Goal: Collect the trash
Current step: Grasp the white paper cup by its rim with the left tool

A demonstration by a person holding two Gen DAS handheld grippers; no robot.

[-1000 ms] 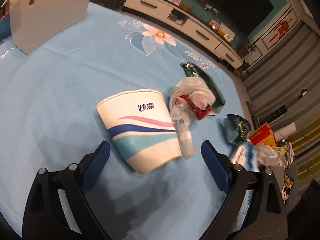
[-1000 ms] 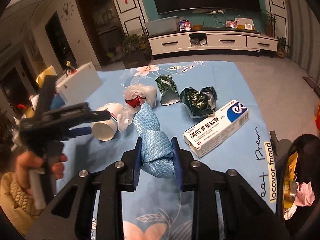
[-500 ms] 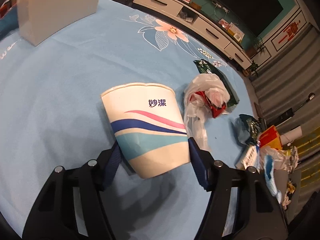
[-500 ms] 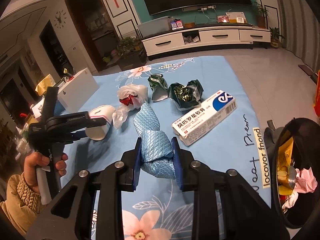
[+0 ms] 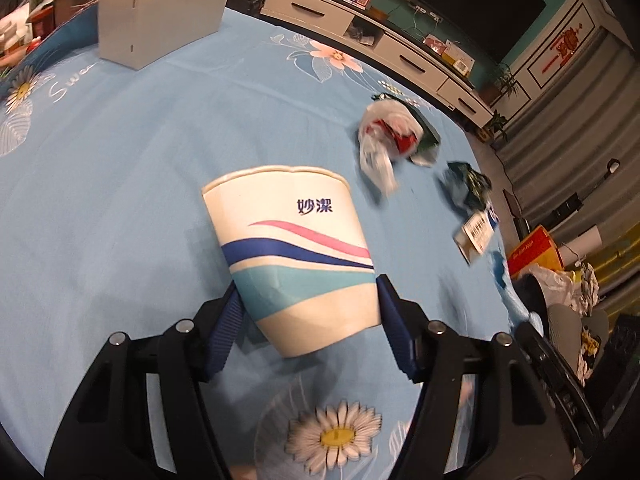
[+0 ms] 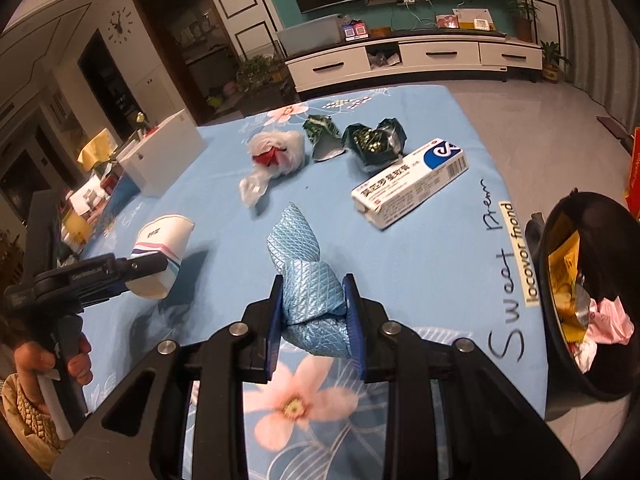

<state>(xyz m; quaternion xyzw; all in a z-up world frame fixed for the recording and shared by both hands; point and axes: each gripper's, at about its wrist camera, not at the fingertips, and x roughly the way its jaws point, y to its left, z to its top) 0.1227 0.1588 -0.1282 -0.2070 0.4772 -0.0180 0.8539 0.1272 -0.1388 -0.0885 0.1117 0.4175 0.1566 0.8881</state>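
Observation:
My left gripper (image 5: 308,312) is shut on a white paper cup (image 5: 292,252) with blue and pink stripes and holds it above the blue tablecloth (image 5: 120,160). The cup also shows in the right wrist view (image 6: 160,256). My right gripper (image 6: 314,304) is shut on a crumpled light-blue quilted wrapper (image 6: 304,276). On the cloth lie a white plastic bag with red inside (image 6: 276,152), two dark green foil wrappers (image 6: 376,142), and a white medicine box (image 6: 412,182). A black trash bin (image 6: 592,300) with rubbish stands right of the table.
A white box (image 5: 160,12) stands at the table's far left corner. A white TV cabinet (image 6: 412,60) runs along the far wall. An orange carton (image 5: 532,250) and more litter lie on the floor beside the bin.
My left gripper closed on the paper cup and lifted it off the cloth. My right gripper drew back toward the near edge with the blue wrapper, nearer the bin.

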